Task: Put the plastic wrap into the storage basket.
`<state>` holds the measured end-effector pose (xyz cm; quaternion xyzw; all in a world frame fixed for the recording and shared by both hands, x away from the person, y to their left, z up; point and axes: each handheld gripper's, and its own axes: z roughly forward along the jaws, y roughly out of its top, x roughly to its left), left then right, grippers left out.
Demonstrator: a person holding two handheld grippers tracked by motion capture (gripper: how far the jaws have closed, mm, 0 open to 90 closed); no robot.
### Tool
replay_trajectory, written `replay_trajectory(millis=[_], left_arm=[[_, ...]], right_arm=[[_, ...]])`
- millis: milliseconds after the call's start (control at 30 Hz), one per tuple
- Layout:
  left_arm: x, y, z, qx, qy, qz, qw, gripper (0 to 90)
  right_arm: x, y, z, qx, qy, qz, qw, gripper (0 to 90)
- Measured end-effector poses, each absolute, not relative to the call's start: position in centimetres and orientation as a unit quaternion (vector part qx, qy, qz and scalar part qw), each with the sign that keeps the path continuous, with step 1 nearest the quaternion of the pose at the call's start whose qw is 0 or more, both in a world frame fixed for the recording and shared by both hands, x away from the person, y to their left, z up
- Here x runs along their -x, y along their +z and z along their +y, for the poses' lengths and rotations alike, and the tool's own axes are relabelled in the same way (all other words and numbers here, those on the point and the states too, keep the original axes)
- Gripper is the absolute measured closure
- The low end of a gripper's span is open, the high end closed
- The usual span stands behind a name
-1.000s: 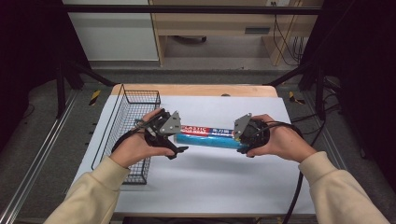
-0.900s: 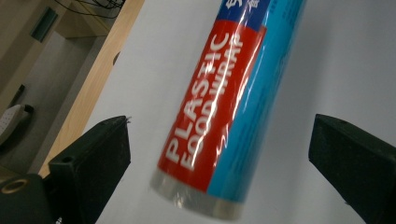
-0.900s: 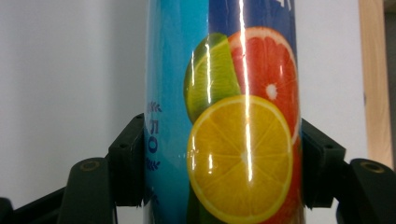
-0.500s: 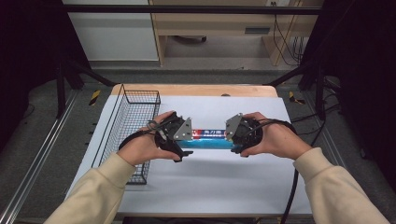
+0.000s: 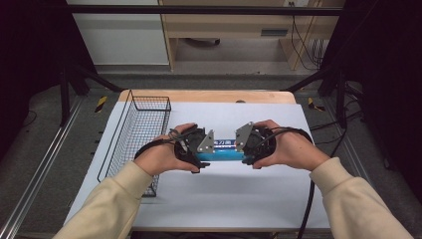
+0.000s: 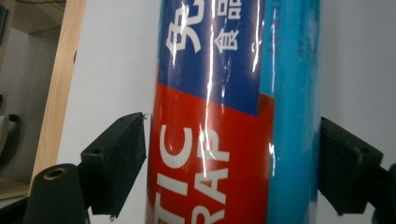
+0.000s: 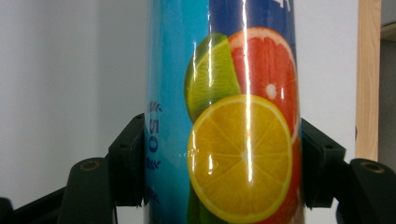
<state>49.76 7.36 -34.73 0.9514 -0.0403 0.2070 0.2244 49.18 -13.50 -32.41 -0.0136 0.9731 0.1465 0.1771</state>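
A blue roll of plastic wrap (image 5: 225, 150) lies sideways on the white table (image 5: 229, 199), with red and blue label panels (image 6: 210, 140) and citrus fruit printed on it (image 7: 240, 158). My right gripper (image 5: 247, 151) is shut on the roll's right end, both pads pressed against its sides (image 7: 222, 163). My left gripper (image 5: 200, 152) straddles the left end and its jaws have just been closing. In the left gripper view (image 6: 232, 163) one pad meets the roll. A sliver of white still shows beside the other pad (image 6: 123, 163).
An empty black wire basket (image 5: 140, 99) stands along the table's left side, just beyond my left hand. The table's wooden far edge (image 5: 209, 95) runs behind the roll. A cable (image 5: 309, 199) trails from the right gripper toward the front.
Both hands have moved inward along the roll toward each other. The left gripper has come over the roll's left end and its jaws have narrowed around it.
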Motion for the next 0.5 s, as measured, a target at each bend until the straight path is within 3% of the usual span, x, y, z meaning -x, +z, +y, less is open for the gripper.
replay_trajectory(millis=[300, 500], left_arm=[[-49.88, -34.85, 7.15, -0.953, 0.211, -0.047, 0.214, 30.3], [-50.1, -34.9, 6.81, -0.954, 0.217, -0.049, 0.2, 31.0]], right_arm=[[-49.25, -32.4, -13.45, 0.012, 0.147, 0.972, 0.181, 32.5], [-49.44, -32.5, -13.45, 0.012, 0.144, 0.972, 0.186, 32.5]])
